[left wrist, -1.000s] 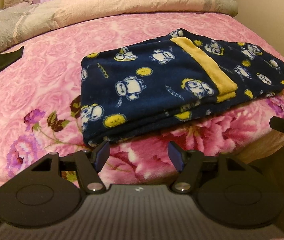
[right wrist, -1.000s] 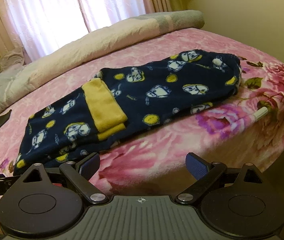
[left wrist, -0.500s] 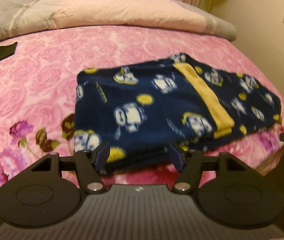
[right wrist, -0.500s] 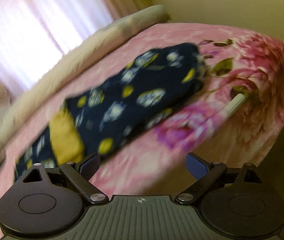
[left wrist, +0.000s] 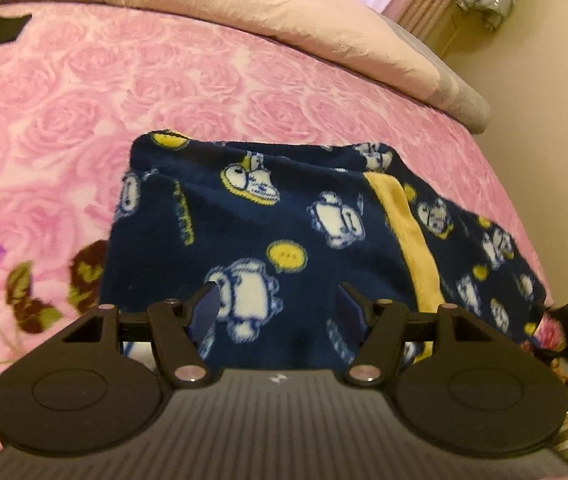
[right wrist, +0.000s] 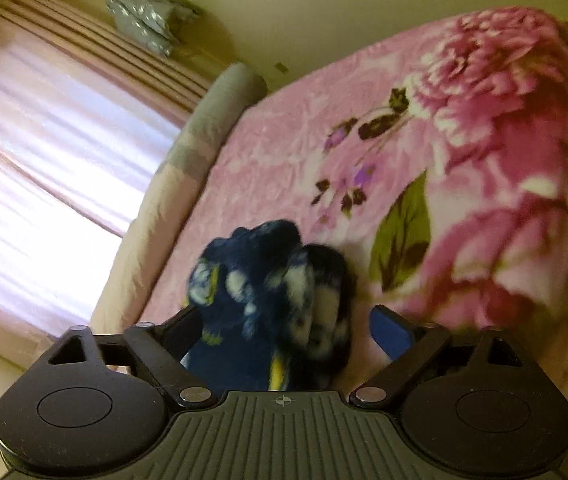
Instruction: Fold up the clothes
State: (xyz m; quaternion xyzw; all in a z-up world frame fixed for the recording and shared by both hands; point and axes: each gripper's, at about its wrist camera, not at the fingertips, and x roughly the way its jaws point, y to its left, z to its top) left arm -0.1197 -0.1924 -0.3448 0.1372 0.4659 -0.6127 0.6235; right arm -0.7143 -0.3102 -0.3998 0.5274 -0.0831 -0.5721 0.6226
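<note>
A navy-blue fleece garment printed with white cartoon figures and yellow speech bubbles, crossed by a yellow band (left wrist: pixel 315 232), lies in flat layers on the pink rose-patterned bed cover (left wrist: pixel 84 92). The left gripper (left wrist: pixel 278 306) hovers low over its near edge, jaws spread and empty. The right gripper (right wrist: pixel 284 322) stands wide apart around one bunched end, pads not yet pressing it. The plush looks thick, soft and light, likely to sag and slide between layers, so pinching all layers at an edge or corner seems wisest
</note>
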